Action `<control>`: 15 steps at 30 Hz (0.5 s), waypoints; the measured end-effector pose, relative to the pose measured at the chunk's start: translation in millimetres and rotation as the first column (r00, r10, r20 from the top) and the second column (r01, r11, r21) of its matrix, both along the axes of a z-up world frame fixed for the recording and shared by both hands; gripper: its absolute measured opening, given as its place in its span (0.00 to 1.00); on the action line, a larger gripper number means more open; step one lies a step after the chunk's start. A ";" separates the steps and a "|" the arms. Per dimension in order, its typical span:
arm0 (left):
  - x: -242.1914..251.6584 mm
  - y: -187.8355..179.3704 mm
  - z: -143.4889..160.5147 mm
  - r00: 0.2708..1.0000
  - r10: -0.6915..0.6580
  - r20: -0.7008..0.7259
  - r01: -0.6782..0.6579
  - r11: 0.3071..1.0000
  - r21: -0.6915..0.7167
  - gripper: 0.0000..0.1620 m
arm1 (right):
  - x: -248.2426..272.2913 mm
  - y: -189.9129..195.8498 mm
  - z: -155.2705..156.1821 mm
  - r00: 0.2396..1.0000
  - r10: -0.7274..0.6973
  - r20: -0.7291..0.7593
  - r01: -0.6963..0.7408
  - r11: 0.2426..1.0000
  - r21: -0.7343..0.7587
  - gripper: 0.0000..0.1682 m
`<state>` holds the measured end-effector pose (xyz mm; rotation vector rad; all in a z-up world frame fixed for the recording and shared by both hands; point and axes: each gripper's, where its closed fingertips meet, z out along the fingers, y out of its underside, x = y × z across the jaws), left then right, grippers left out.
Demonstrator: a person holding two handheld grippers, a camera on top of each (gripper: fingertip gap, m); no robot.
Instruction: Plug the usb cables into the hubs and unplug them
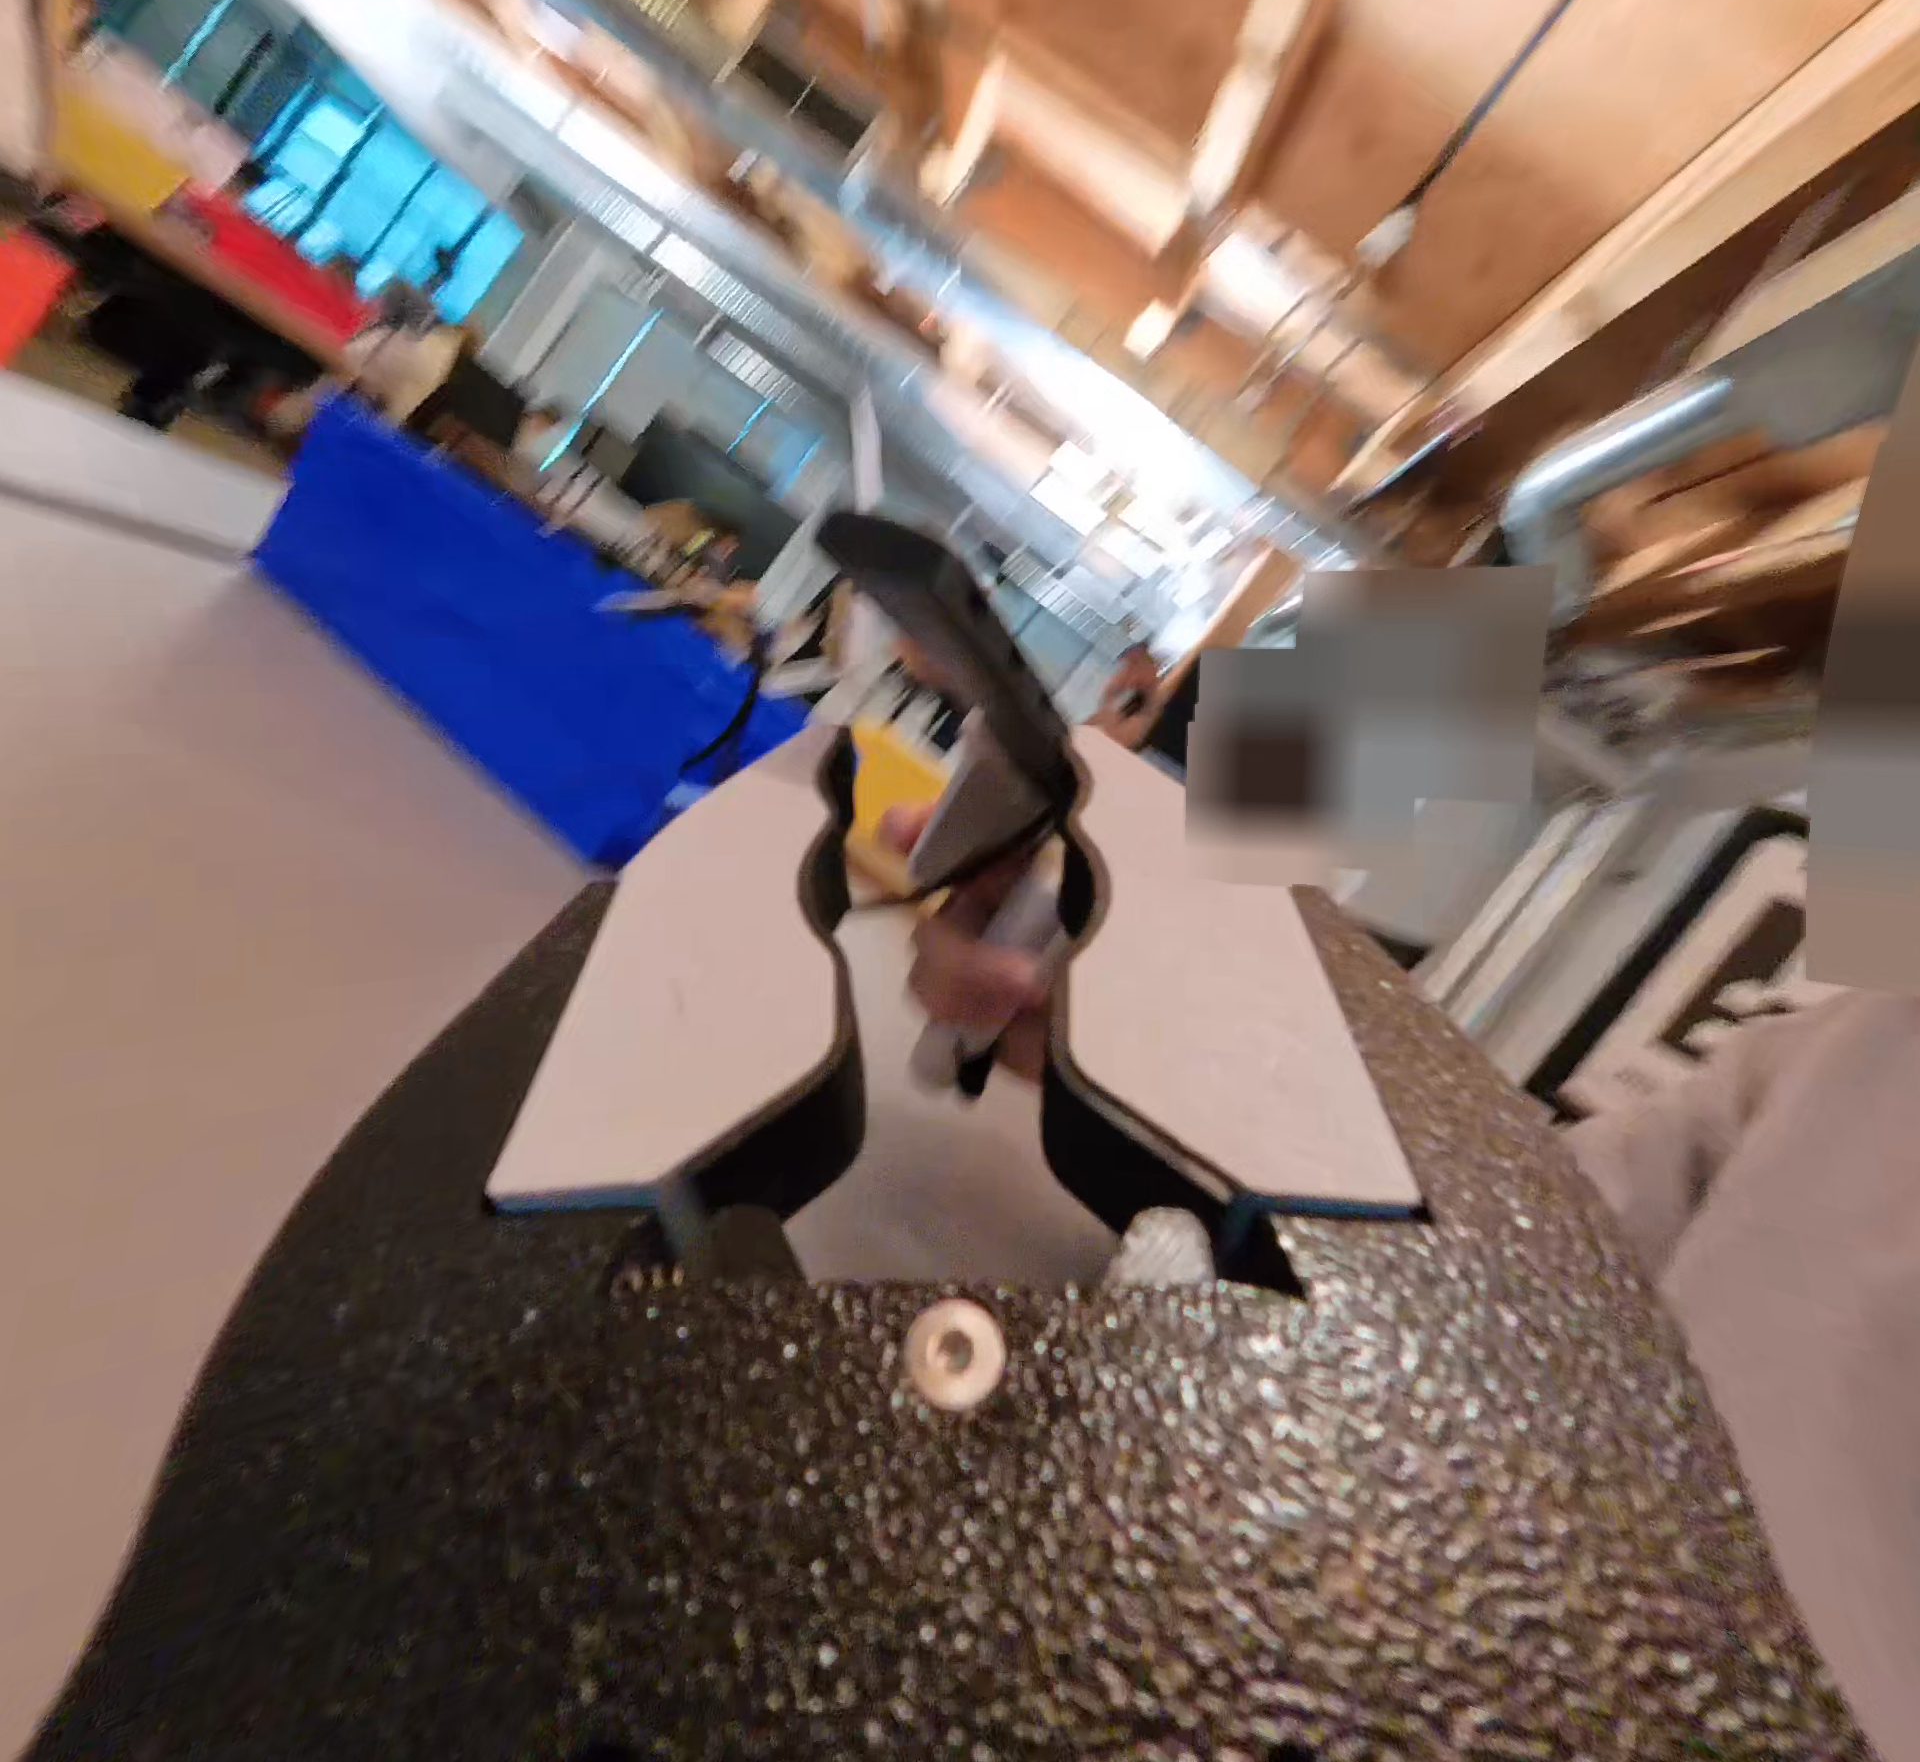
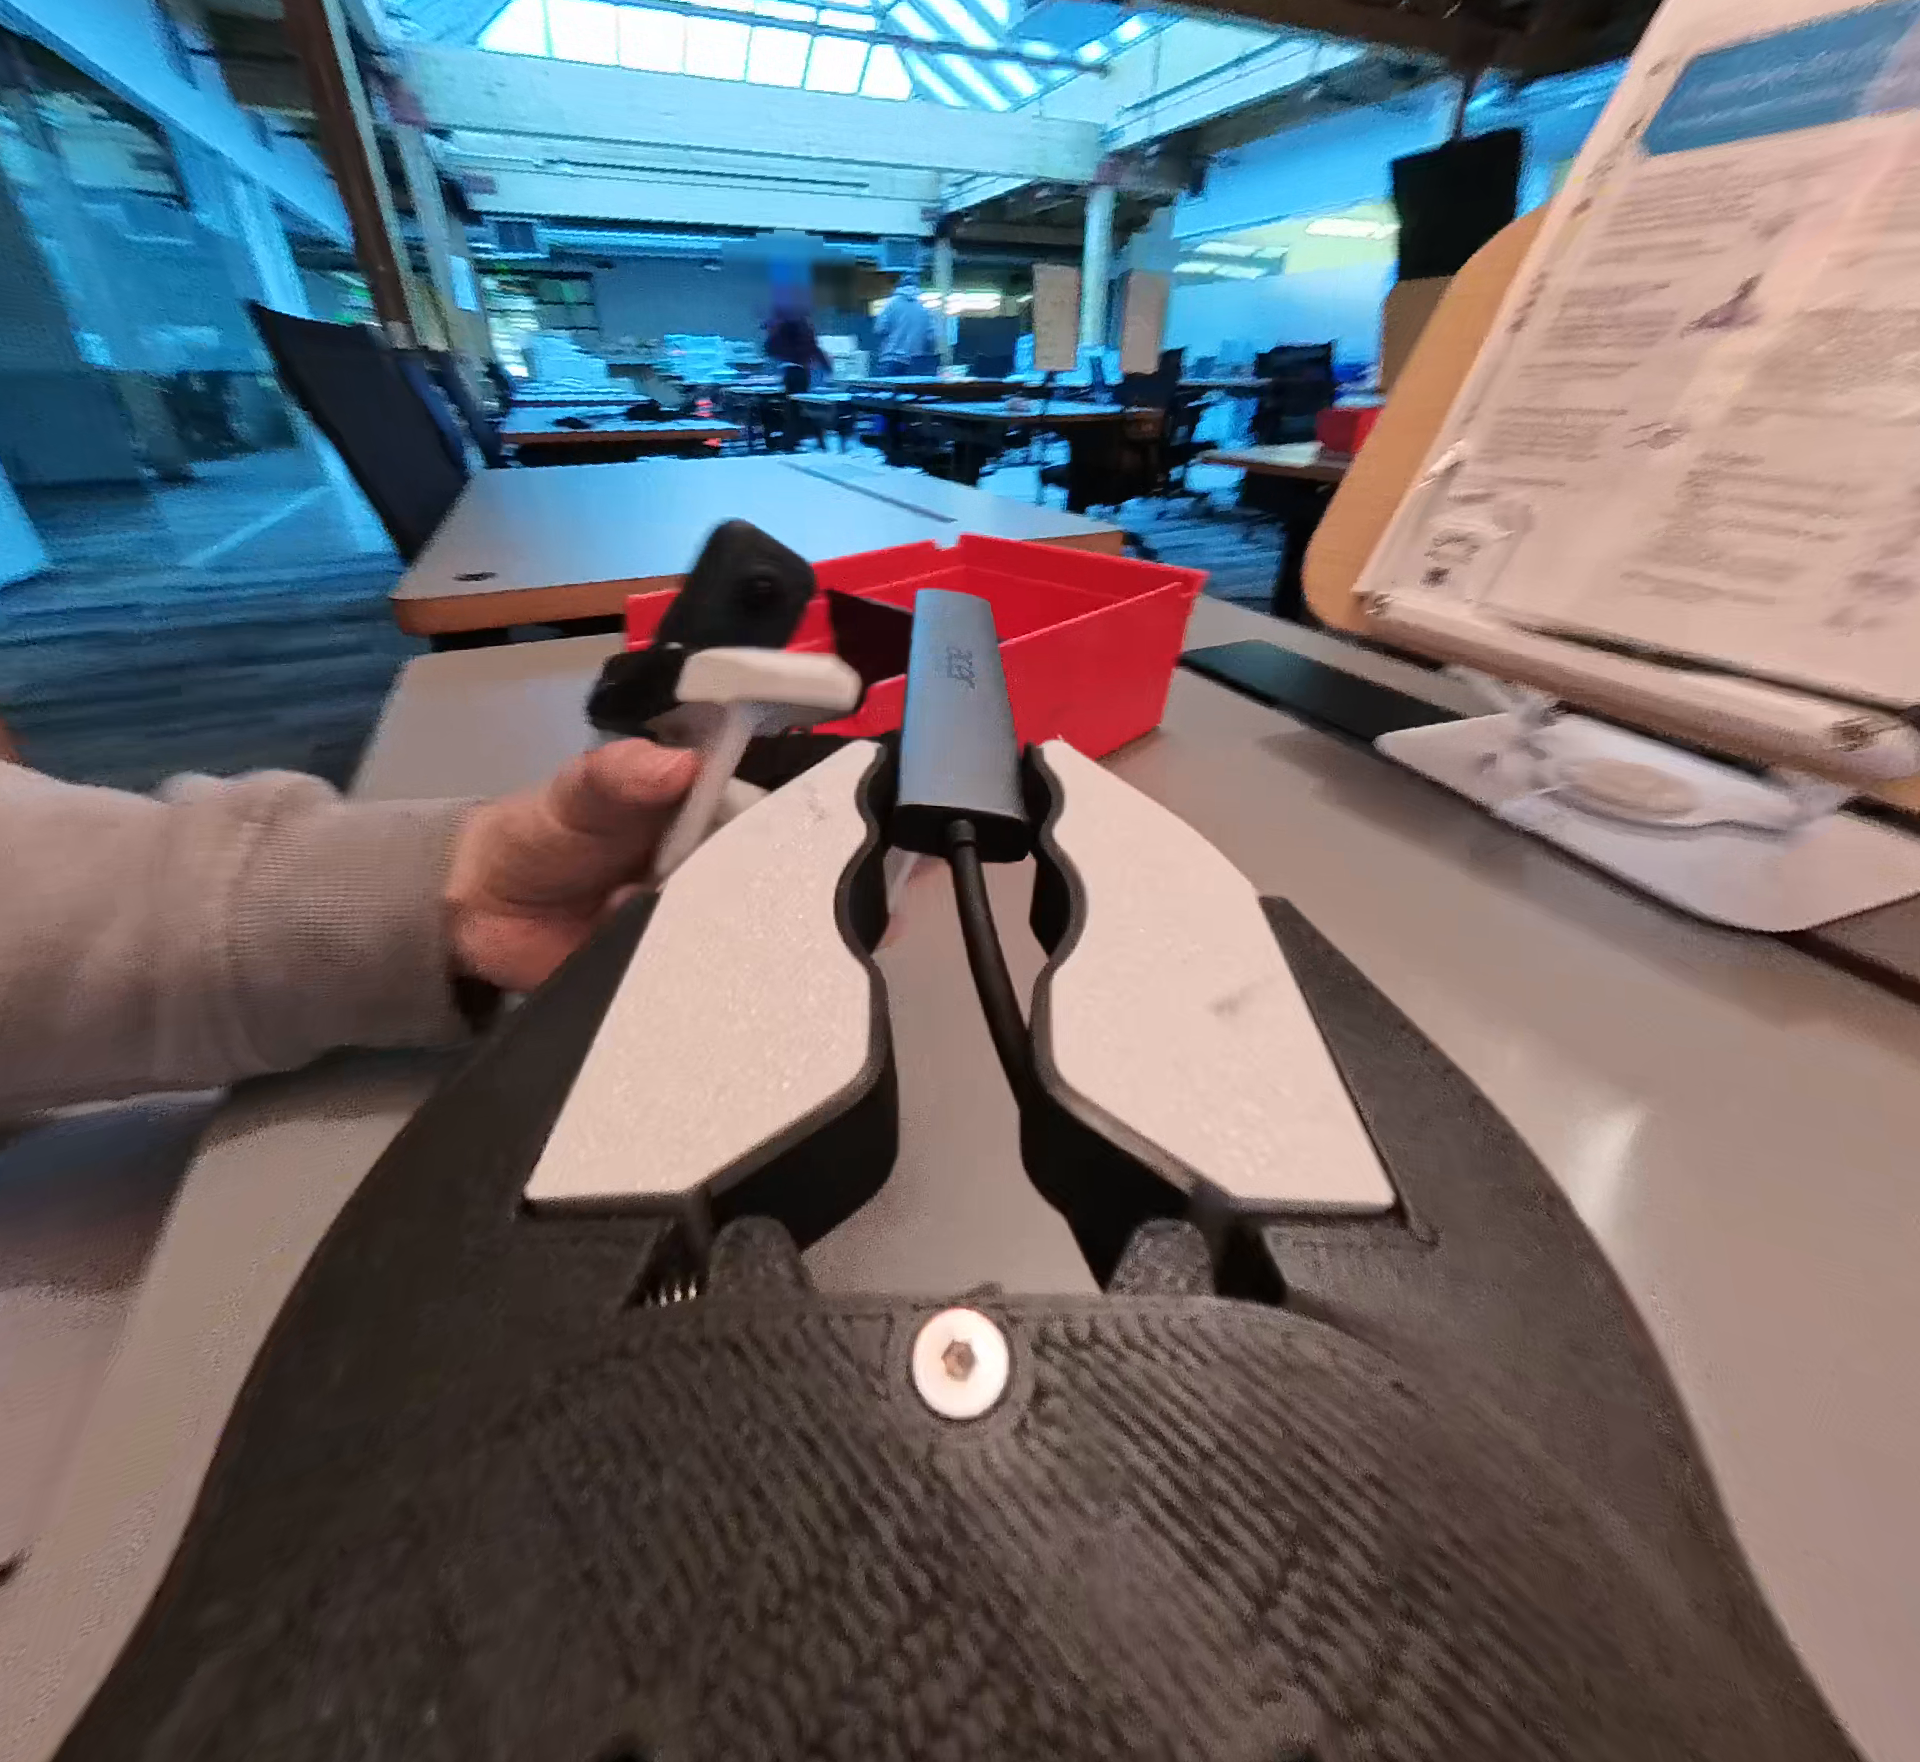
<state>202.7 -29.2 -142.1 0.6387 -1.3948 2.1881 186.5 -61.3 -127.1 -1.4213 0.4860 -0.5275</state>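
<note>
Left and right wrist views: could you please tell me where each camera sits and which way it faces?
Left wrist view: on the left tongs, tilted and blurred, facing across the table toward the hall ceiling; its own fingers and a grey sleeve at right show.
Right wrist view: on the right tongs, level, facing over the table to a red bin; tongs shut on the grey hub, a hand at left.
Shared: the table, and apparently the grey hub.
</note>
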 end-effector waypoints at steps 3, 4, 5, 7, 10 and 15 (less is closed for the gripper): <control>0.9 -4.4 -18.1 0.998 0.059 -0.021 -0.052 0.965 0.256 0.31 | 2.1 -6.9 -0.1 0.992 -0.069 0.103 0.078 0.994 -0.078 0.14; -0.2 -5.4 -15.6 0.997 0.055 -0.053 -0.039 0.961 0.273 0.31 | 4.1 -7.0 -4.6 0.986 -0.095 0.139 0.114 0.985 -0.130 0.14; -1.0 -7.0 -12.3 0.994 0.047 -0.100 -0.017 0.961 0.277 0.31 | 4.6 -4.6 -9.1 0.976 -0.107 0.189 0.143 0.972 -0.185 0.14; -2.3 -11.6 -7.2 0.984 0.017 -0.176 0.033 0.960 0.279 0.31 | 5.5 3.7 -16.6 0.958 -0.118 0.260 0.190 0.944 -0.270 0.15; 1.7 -15.2 -7.7 0.963 0.020 -0.270 0.057 0.960 0.275 0.16 | 4.8 17.2 -21.0 0.949 -0.115 0.295 0.209 0.927 -0.312 0.14; 2.9 -16.8 1.5 0.911 -0.064 -0.407 0.106 0.991 0.082 0.06 | 10.6 17.1 -28.7 0.966 -0.141 0.216 0.192 0.953 -0.233 0.14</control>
